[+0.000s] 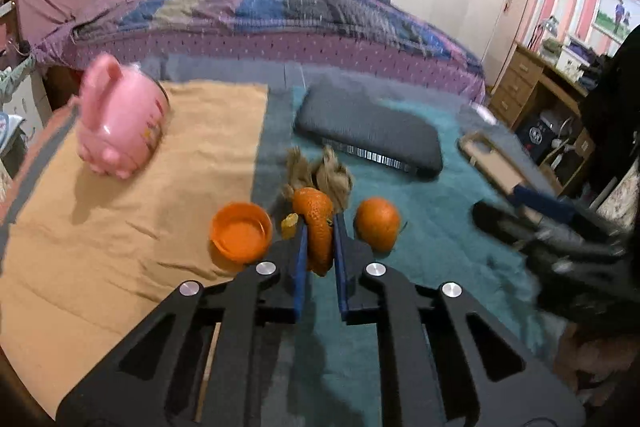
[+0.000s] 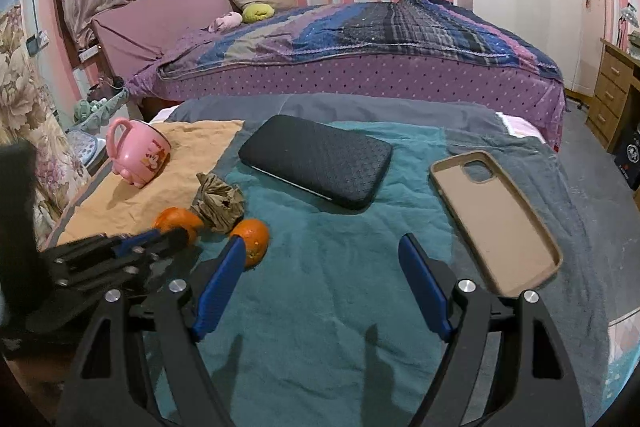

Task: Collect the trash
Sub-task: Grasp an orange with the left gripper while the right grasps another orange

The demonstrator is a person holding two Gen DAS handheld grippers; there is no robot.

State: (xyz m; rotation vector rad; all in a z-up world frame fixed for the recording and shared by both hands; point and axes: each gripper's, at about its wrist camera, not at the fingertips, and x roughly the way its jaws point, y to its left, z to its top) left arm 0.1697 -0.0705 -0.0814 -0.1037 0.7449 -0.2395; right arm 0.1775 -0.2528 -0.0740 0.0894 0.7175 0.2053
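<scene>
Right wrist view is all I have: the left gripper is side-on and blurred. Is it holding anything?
Observer: Yes. The left wrist view shows the left gripper shut on a curled strip of orange peel, pinched between both blue pads.
Operator: Any more peel that I can't see?
Observer: A hollow orange half-shell, apparently peel, lies open side up just left of the fingers, at the edge of the tan cloth. A small yellow scrap sits between it and the gripped strip.
</scene>
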